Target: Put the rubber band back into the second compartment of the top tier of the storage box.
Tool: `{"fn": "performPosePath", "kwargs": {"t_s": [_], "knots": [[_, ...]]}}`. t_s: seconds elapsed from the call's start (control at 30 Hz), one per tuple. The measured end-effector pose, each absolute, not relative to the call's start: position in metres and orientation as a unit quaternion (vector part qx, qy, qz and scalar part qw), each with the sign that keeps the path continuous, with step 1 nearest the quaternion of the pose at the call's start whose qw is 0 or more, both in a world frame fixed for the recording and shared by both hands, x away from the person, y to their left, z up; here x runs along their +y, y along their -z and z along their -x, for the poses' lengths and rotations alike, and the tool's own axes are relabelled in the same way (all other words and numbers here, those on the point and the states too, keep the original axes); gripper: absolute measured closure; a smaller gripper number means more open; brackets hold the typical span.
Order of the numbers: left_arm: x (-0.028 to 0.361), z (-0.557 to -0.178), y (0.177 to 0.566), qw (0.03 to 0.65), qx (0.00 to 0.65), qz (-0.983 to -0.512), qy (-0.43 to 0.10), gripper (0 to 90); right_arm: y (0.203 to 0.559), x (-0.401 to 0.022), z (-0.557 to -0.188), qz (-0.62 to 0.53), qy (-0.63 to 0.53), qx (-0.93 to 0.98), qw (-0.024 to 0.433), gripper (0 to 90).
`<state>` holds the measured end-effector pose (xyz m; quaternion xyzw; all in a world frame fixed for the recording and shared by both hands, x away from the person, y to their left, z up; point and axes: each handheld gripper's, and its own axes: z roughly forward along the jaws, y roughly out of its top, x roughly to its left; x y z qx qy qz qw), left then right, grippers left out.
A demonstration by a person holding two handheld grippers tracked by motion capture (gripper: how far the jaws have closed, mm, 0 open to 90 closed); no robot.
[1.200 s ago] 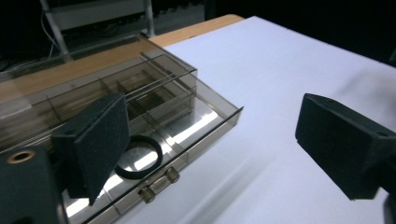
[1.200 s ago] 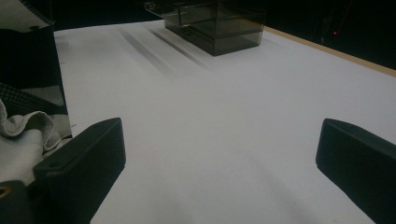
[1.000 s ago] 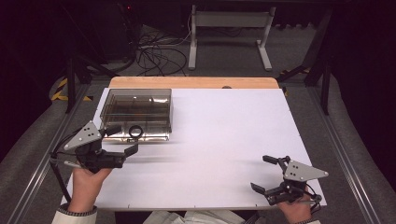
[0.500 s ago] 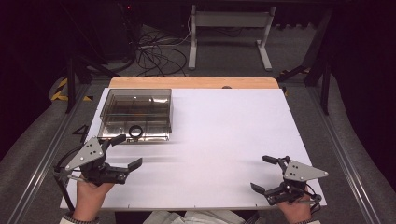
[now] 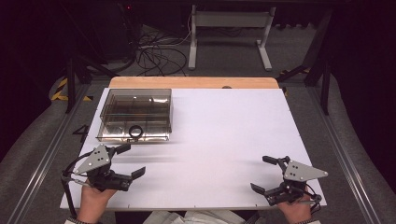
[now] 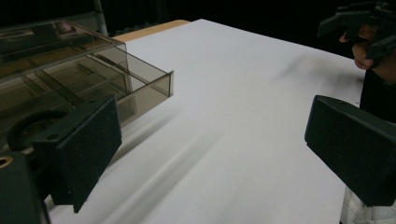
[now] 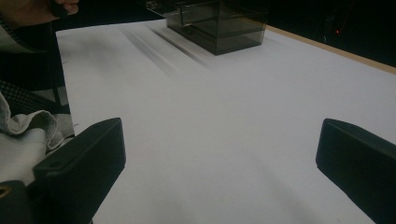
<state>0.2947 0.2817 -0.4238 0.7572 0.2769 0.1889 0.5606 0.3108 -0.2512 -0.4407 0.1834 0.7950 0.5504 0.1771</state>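
Resting near the front edge of the desk (image 5: pixel 224 140), both grippers sat low and well apart from each other, which looked like a waiting or parked pose rather than a reach. The left gripper (image 5: pixel 127 161) lay at the near left corner with its fingers (image 6: pixel 84 140) spread wide, nothing between them; it pointed roughly across the desk, and the box stood just beyond its farther finger, near but not touching. The right gripper (image 5: pixel 266 175) was at the near right corner, fingers (image 7: pixel 84 154) likewise wide apart and empty over bare white surface. Keeping both sets of fingers parted probably left either one ready to close on something without a further opening move, and the left was by far the better placed to go for the box.

That box, a smoke-tinted clear plastic organiser box (image 5: pixel 135 114), stood flat on the far left part of the desk, well away from the right gripper. Its walls were see-through brown-grey, and thin partitions divided the inside into compartments; whether they held anything could not be told. A black ring (image 5: pixel 135 131) sat at the middle of its near side, either a pull on the front or a loose piece resting there; the pictures did not settle which.
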Motion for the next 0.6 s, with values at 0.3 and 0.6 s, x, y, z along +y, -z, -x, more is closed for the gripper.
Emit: {"fn": "performPosePath", "kwargs": {"t_s": [0.3,0.6], "knots": [[0.277,-0.292,0.442,0.546,0.286,-0.763,-0.195,4.7,0.441,-0.250,-0.311,-0.182,-0.548,0.798,0.174,2.2],[0.274,-0.290,0.454,0.547,0.282,-0.763,-0.198,4.9,0.442,-0.250,-0.312,-0.182,-0.546,0.799,0.172,2.2]]}}
